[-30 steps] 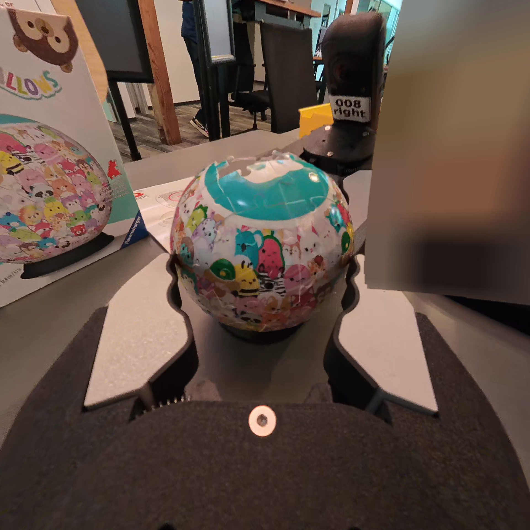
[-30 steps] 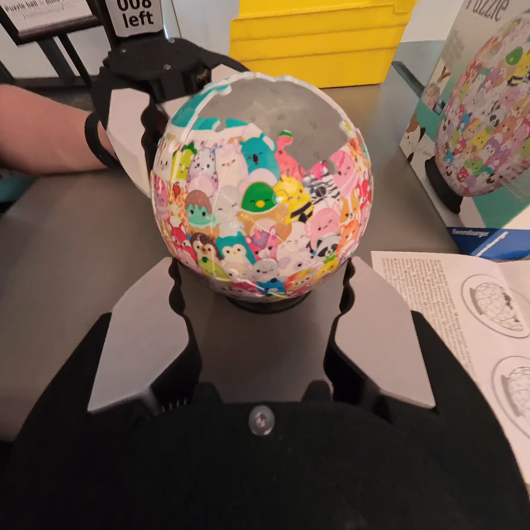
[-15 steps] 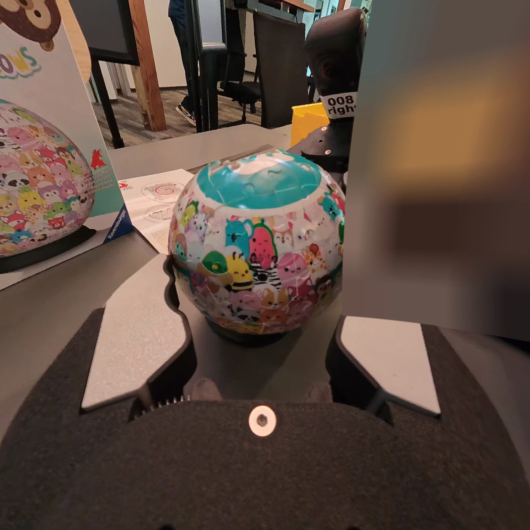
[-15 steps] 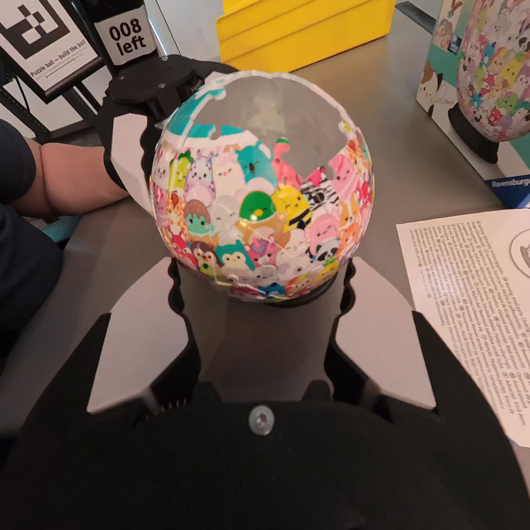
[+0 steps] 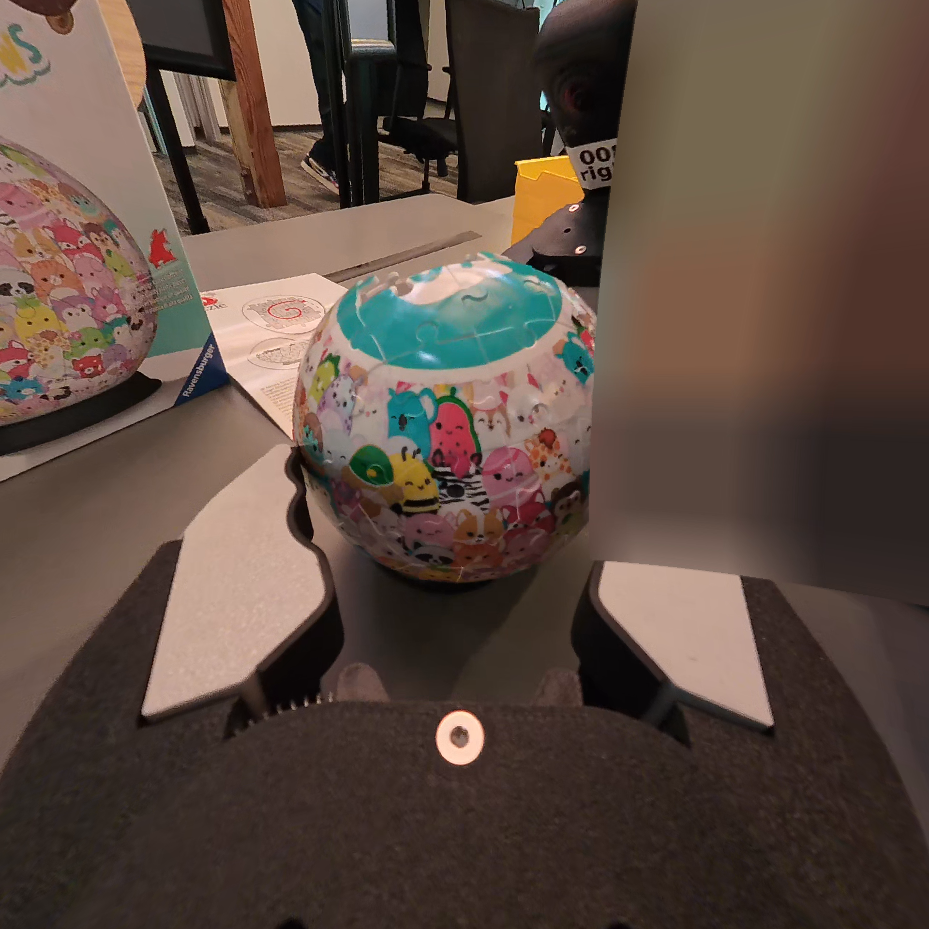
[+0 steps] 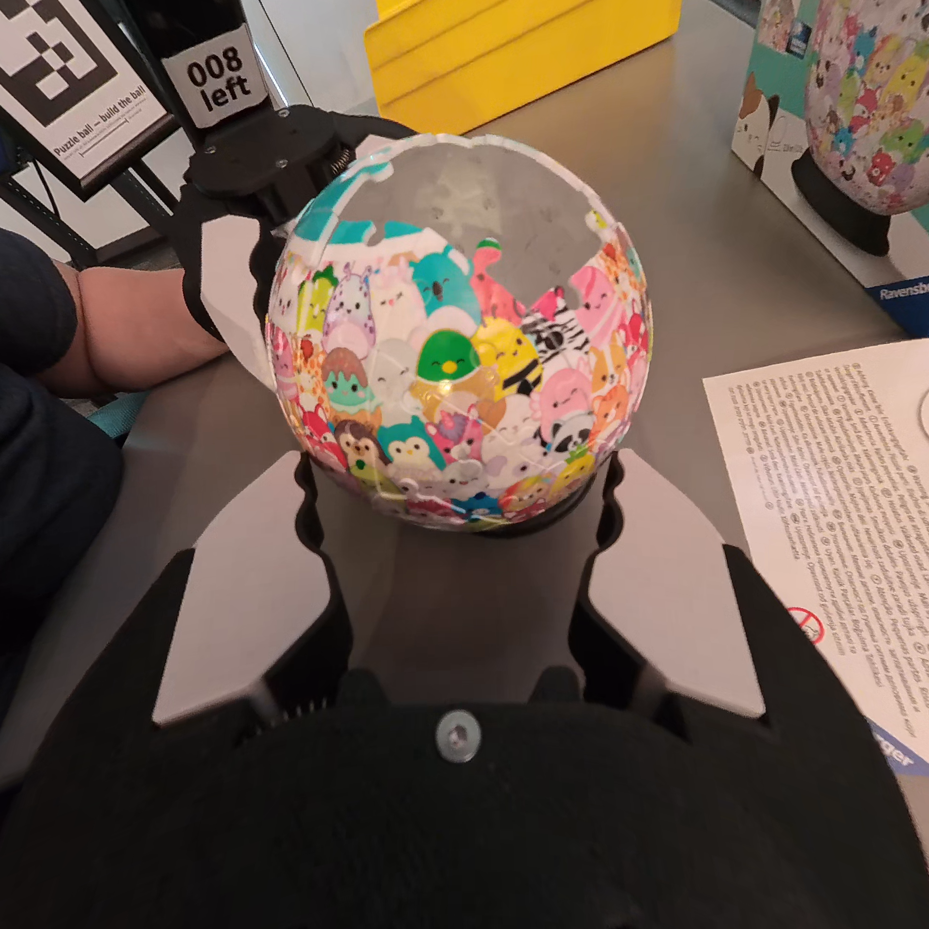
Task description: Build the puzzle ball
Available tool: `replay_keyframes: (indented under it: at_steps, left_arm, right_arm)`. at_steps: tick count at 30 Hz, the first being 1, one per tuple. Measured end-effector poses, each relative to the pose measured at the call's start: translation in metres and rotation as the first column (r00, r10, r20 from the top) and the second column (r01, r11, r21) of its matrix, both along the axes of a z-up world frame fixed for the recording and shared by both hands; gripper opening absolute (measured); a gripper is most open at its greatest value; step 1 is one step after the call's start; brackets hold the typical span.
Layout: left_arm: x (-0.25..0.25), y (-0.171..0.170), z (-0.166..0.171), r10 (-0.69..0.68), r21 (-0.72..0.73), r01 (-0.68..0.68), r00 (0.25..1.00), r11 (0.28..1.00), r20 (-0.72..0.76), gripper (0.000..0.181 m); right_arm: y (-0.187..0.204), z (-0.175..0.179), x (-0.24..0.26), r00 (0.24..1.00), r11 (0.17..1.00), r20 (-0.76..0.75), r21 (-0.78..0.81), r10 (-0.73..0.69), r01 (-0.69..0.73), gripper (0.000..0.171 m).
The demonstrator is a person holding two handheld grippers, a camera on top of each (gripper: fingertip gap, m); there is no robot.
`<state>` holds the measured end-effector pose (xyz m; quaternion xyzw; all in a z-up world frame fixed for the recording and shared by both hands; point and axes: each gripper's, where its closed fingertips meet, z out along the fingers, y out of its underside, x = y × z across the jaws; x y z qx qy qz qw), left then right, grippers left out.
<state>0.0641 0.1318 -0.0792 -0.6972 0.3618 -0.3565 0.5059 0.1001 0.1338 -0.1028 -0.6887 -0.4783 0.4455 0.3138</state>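
Both sets of fingers gape wide, flanking the ball (image 6: 457, 352) on its stand, probably steadying it. Gap (image 6: 482, 221) up top remains unfilled.

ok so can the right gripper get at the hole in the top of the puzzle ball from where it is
Probably yes. The right gripper is open just short of the puzzle ball, and the hole faces up toward it with nothing across it. The left gripper sits at the far side, clear of the opening.
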Motion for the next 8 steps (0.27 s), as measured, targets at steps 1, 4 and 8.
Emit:
replay_keyframes:
  at_steps: [1, 4, 8]
  left_arm:
    - [-0.0004, 0.0001, 0.0, -0.001, -0.005, 0.001, 1.0, 1.0, 0.002, 0.115]
    - [-0.0017, 0.0, 0.0004, -0.003, -0.006, 0.003, 1.0, 1.0, -0.001, 0.115]
    - [-0.0032, -0.0004, 0.0041, 0.01, 0.034, -0.01, 1.0, 0.999, -0.013, 0.113]
  right_arm:
    - [0.0, 0.0005, -0.0004, 1.0, 1.0, -0.003, -0.003, -0.004, 0.004, 0.109]
    - [0.0, 0.0011, -0.0014, 1.0, 1.0, -0.016, -0.013, -0.012, 0.012, 0.109]
    - [0.0001, 0.002, -0.0026, 0.999, 0.999, -0.045, -0.032, -0.022, 0.021, 0.109]
